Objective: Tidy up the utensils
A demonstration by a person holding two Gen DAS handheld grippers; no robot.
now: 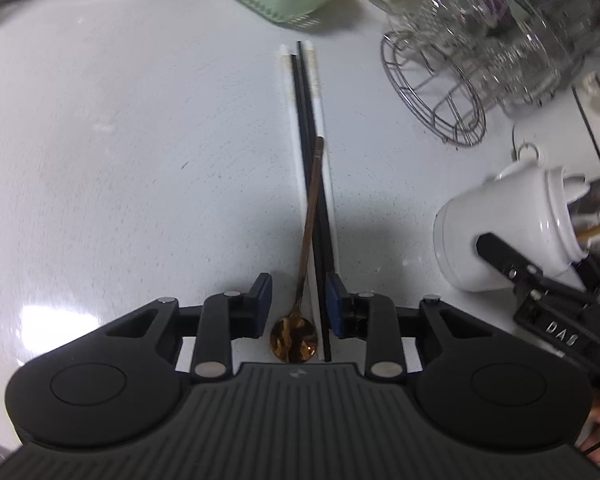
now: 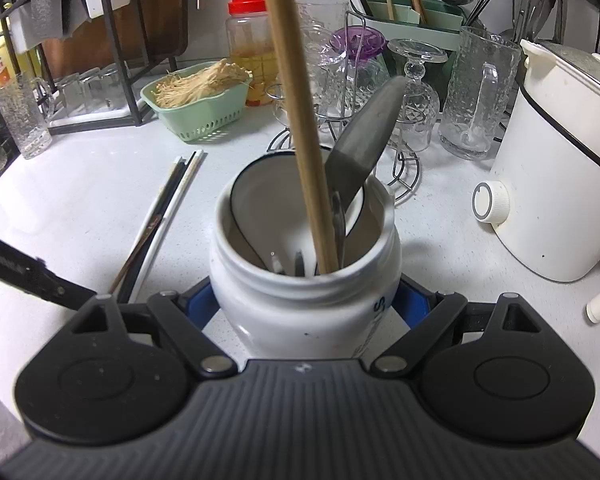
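Note:
In the left wrist view a bronze spoon (image 1: 305,240) lies on black and white chopsticks (image 1: 306,92) on the white counter. My left gripper (image 1: 300,304) is open, its fingers on either side of the spoon's neck and the chopstick ends. My right gripper (image 2: 306,304) is shut on a white ceramic utensil jar (image 2: 300,292), also seen tilted in the left wrist view (image 1: 504,228). The jar holds a wooden handle (image 2: 296,112), a grey spatula (image 2: 364,140) and a white ladle (image 2: 256,196). The chopsticks show left of the jar (image 2: 160,216).
A green basket of enoki mushrooms (image 2: 204,96) and a wire glass rack (image 2: 360,92) stand at the back. A glass pitcher (image 2: 476,92) and a white cooker (image 2: 560,168) stand to the right. A dish rack (image 2: 100,40) is at the back left.

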